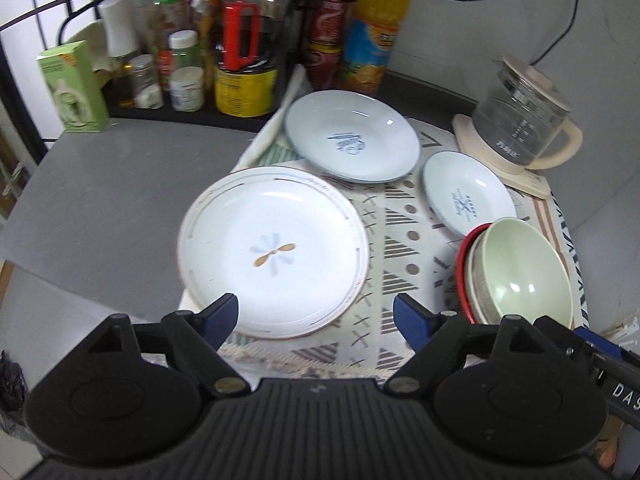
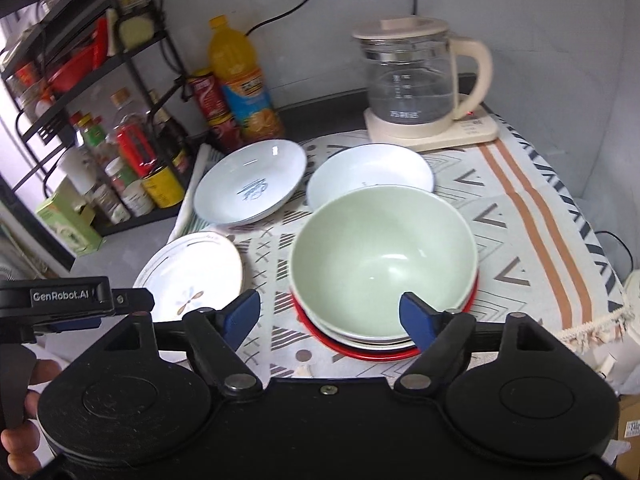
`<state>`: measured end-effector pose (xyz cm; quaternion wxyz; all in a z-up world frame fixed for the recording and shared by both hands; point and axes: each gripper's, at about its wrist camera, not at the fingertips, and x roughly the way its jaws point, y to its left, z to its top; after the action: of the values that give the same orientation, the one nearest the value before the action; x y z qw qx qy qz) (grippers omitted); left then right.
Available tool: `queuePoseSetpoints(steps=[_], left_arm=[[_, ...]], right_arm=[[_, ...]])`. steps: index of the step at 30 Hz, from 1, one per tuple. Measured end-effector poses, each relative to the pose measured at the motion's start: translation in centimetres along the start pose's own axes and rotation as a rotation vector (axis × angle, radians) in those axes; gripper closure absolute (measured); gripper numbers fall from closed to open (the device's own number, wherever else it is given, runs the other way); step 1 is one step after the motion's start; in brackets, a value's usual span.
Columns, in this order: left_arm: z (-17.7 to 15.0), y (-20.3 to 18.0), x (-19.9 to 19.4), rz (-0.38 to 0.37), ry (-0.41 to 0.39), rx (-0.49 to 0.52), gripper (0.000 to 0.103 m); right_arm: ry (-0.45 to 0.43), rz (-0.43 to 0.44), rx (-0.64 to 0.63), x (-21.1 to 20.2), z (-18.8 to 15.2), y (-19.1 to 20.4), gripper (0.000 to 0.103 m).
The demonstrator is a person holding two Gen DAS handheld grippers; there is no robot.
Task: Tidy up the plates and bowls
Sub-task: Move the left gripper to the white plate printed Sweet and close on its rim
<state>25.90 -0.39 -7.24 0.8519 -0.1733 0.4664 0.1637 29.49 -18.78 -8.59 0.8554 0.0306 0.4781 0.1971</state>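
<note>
— Patterned cloth fills the left view: flower plate lies just ahead of the left gripper, jaws spread, empty.

— Right view: green bowl, stacked, sits ahead of the right gripper, released too.

black grippers with blue fingertips, "genrobot.ai" marking

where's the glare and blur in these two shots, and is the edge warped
Left wrist view: soft overall, bottles at the back blurred, white glare streaks on the flower plate, counter edge bowed by the fisheye. Right wrist view: sharper, highlight inside the green bowl, rack and cloth stripes curve towards the rim.
</note>
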Motion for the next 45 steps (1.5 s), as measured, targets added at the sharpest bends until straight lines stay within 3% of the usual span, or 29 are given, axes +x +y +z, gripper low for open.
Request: queuePoseSetpoints(steps=[15, 26, 37, 45], left_arm=[[0.6, 4.9, -0.2, 0.028, -0.01, -0.076, 0.02], [5.6, 8.1, 3.5, -0.027, 0.01, -0.05, 0.02], [11.2, 8.4, 8.9, -0.129, 0.007, 0.055, 0.02], [14.1, 8.4, 11.9, -0.178, -0.046, 0.072, 0.021]], right_arm=[[0.018, 0.072, -0.097, 1.7, 0.9, 4.9, 0.017], [0.022, 0.034, -0.086, 5.8, 3.0, 8.7, 0.017], [-0.017, -0.021, 0.008, 10.8, 6.0, 10.7, 0.018], [-0.013, -0.076, 0.109, 14.6, 7.0, 10.6, 0.025]])
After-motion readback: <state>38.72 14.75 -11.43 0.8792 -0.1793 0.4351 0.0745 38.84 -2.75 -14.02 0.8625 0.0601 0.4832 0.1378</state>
